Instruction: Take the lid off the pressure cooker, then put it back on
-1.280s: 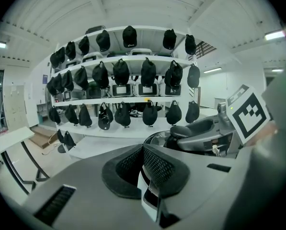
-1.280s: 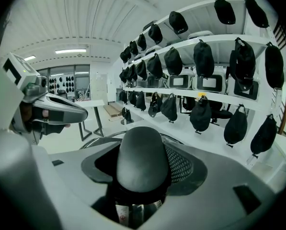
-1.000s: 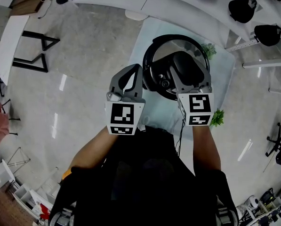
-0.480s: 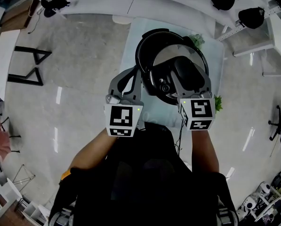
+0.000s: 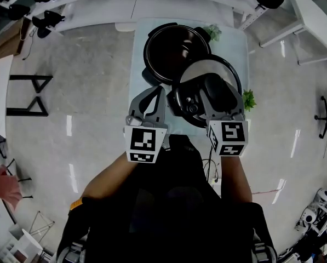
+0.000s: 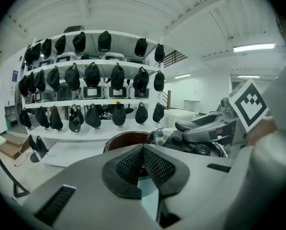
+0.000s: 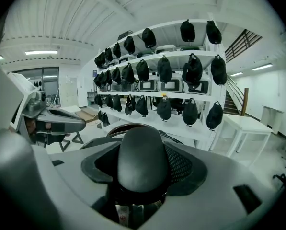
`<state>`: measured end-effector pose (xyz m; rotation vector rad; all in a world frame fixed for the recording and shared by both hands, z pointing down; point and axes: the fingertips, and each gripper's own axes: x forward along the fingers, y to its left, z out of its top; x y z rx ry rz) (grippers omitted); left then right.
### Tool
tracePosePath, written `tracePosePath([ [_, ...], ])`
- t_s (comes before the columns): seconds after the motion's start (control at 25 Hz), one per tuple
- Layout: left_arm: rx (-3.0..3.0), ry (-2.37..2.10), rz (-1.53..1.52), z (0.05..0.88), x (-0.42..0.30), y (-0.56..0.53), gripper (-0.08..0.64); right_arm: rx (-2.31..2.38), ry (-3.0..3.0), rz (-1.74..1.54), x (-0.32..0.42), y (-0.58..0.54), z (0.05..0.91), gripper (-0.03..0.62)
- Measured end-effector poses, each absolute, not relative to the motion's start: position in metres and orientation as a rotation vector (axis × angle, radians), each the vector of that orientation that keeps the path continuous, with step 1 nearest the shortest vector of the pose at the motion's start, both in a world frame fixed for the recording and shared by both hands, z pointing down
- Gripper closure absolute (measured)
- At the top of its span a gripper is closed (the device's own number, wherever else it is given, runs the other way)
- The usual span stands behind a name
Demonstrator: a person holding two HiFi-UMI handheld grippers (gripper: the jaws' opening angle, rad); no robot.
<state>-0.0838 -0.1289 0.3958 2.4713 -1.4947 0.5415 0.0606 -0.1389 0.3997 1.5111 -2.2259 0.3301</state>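
The pressure cooker pot (image 5: 170,51) stands open on the pale table (image 5: 138,64), its dark inside showing. The round lid (image 5: 207,75) hangs in the air just right of and nearer than the pot, partly over its rim. My right gripper (image 5: 215,95) is shut on the lid's black handle (image 7: 142,150), which fills the space between its jaws in the right gripper view. My left gripper (image 5: 155,95) hovers left of the lid, shut, its pads (image 6: 133,166) pressed together on nothing. In the left gripper view the pot's brown rim (image 6: 126,140) lies ahead, with the lid (image 6: 159,137) to its right.
Two small green plants (image 5: 211,33) (image 5: 248,98) stand at the table's right side. White shelves (image 6: 92,99) hung with black caps curve behind the table. A black-legged bench (image 5: 29,95) stands on the floor at left. A cable (image 5: 211,163) trails off the table's near edge.
The lid has come off the pot and moved toward me and to the right with the right gripper; the pot's inside is now exposed. The left gripper stayed shut beside it.
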Motion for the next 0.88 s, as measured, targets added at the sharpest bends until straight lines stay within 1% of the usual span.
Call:
tracePosePath([
  [0.48, 2.567, -1.267, 0.674, 0.434, -0.044, -0.076, 0.552, 1.706, -2.049, 0.455, 0.108, -0.069, 0.443, 0.302],
  [0.88, 2.58, -1.152, 0.794, 0.484, -0.03, -0.052, 0.552, 1.731, -1.976, 0.558, 0.117, -0.034, 0.503, 0.302],
])
